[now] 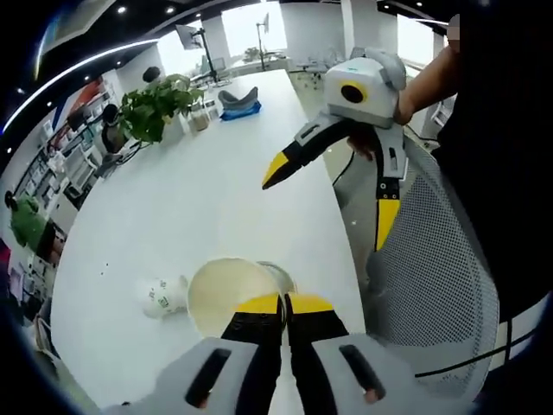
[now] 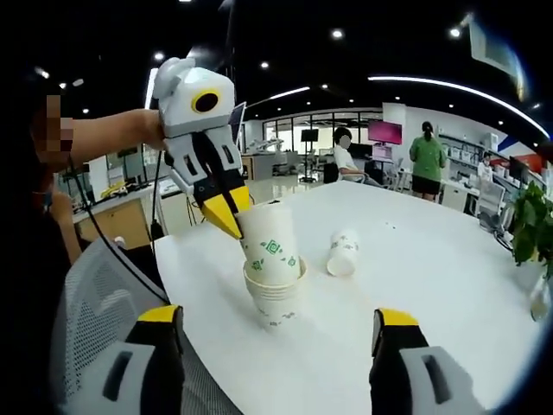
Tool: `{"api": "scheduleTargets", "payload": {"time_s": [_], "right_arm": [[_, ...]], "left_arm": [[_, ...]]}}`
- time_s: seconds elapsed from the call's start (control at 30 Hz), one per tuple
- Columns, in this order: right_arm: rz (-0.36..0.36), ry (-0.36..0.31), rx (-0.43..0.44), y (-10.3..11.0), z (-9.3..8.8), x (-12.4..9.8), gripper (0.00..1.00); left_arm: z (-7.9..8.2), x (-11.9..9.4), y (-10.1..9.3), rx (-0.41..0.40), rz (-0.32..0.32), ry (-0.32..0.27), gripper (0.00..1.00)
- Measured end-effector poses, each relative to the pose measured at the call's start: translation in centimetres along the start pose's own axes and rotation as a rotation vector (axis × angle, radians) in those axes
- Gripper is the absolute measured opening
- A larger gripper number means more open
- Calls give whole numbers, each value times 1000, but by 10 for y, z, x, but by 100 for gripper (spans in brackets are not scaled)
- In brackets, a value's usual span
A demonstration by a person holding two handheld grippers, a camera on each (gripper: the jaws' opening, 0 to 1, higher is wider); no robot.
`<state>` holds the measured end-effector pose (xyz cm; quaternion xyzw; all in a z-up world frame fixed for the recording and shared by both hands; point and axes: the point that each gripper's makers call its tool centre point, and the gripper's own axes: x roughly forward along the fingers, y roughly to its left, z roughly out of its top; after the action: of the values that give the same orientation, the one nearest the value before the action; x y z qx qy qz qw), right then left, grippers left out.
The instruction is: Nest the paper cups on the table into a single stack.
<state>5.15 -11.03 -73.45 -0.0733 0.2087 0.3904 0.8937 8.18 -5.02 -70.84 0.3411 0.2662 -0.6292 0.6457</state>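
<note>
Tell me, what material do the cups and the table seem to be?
Cups: probably paper, matte white with a green print and a rolled rim. Table: smooth white top with a soft sheen, perhaps laminate; I cannot tell for sure.
</note>
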Motion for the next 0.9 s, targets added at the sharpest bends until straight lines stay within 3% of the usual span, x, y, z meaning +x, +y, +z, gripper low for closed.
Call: {"api": "scheduleTargets", "payload": {"time_s": [0.9], "right_arm": [[-12,22,18,-3,-9,2,87]], "left_arm": [[-10,22,-9,-19,-104,38,1]]}}
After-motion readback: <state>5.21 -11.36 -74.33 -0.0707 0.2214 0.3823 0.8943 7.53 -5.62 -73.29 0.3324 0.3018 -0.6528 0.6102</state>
